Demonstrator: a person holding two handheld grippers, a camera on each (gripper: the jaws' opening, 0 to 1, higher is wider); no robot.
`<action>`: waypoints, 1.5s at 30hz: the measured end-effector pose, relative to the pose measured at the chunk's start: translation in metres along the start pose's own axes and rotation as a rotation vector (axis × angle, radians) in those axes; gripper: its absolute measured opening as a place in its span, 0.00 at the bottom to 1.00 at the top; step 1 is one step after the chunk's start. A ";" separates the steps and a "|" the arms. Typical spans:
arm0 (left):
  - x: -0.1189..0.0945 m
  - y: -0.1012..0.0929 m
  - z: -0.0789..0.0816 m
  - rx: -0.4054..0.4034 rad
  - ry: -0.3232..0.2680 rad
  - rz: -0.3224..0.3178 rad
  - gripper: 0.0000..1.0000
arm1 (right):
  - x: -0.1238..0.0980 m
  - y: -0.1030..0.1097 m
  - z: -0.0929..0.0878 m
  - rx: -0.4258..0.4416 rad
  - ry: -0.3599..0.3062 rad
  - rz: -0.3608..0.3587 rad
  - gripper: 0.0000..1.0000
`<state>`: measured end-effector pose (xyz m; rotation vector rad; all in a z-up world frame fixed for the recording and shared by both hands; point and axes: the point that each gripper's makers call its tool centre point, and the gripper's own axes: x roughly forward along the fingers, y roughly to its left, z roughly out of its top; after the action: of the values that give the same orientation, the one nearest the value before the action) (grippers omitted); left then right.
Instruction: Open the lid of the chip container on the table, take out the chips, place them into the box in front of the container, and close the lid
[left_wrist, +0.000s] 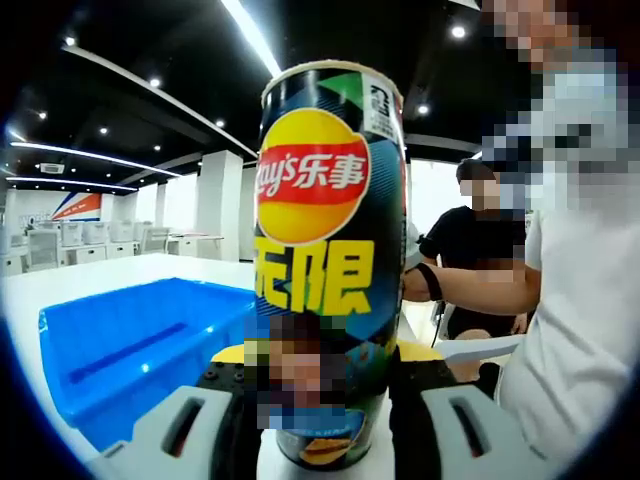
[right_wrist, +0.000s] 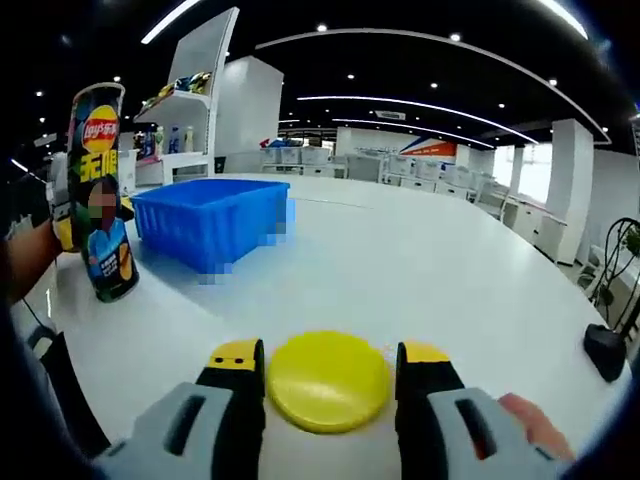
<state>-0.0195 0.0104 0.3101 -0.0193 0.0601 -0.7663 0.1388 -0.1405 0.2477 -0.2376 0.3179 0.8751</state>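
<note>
A: So, where do things stand?

B: The left gripper (left_wrist: 322, 420) is clamped on the chip container (left_wrist: 332, 250), which stands upright on the table (right_wrist: 420, 270) beside the blue box (right_wrist: 210, 220); the right gripper (right_wrist: 328, 385) has its jaws around the yellow lid (right_wrist: 328, 380), low over the table.

A: Is the lid gripped?

B: The jaws touch its edges; a firm pinch, I judge.

A: Risks?

B: The tall can could tip when tilted towards the box; chips might spill past the rim; a loosely set lid could slide away.
</note>
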 end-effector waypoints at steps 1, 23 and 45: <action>0.000 0.000 0.000 0.000 0.000 0.000 0.50 | -0.001 0.000 0.001 0.001 -0.002 0.000 0.48; 0.000 0.000 0.000 -0.002 -0.006 -0.016 0.50 | -0.023 0.039 0.081 0.145 -0.180 0.169 0.43; -0.001 0.002 0.000 0.007 -0.005 -0.009 0.50 | -0.042 0.180 0.215 0.108 0.108 0.752 0.28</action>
<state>-0.0194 0.0127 0.3102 -0.0144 0.0529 -0.7759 0.0110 0.0125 0.4488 -0.0577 0.5707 1.5841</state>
